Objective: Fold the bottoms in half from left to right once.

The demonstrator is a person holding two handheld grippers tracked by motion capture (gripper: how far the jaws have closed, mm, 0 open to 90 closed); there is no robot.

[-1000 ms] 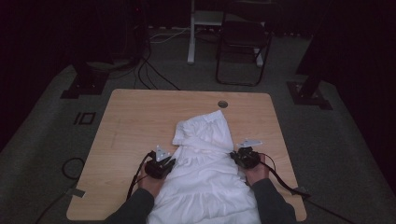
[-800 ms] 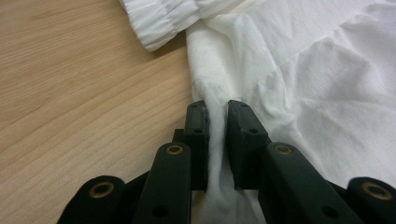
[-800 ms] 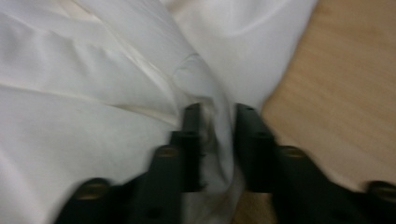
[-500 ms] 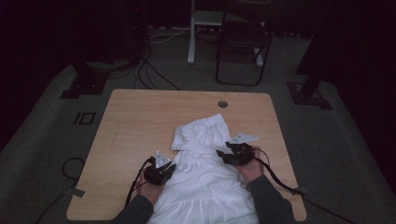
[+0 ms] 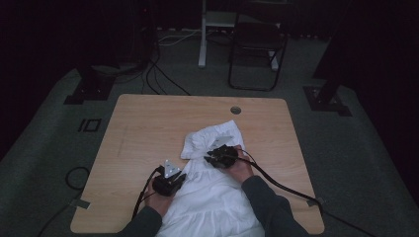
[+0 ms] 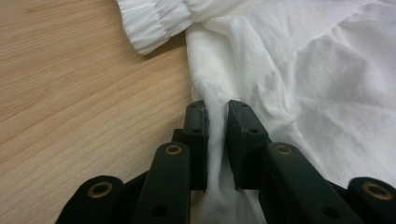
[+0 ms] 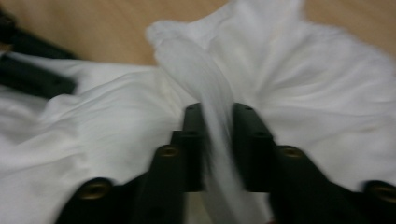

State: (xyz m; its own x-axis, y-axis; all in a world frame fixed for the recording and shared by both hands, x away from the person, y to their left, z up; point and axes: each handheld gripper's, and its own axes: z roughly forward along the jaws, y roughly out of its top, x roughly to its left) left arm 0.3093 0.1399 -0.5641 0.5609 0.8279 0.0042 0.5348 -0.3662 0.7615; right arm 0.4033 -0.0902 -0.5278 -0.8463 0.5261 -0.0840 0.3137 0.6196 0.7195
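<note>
Close view along the left gripper (image 6: 217, 116), its two black jaws rising from the bottom edge. A fold of white cloth (image 6: 299, 88) is pinched between the jaws and runs up and away from them. The cloth, creased and rumpled, spreads across the right side. At the top, a gathered, elastic-looking cuff (image 6: 156, 21) lies on the light wooden table (image 6: 70, 93), which covers the left side.

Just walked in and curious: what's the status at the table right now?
Left gripper shut on white garment at its left edge. Right gripper, jaws just closing, pinches a fold mid-garment. Nothing else on the table in the way.
</note>
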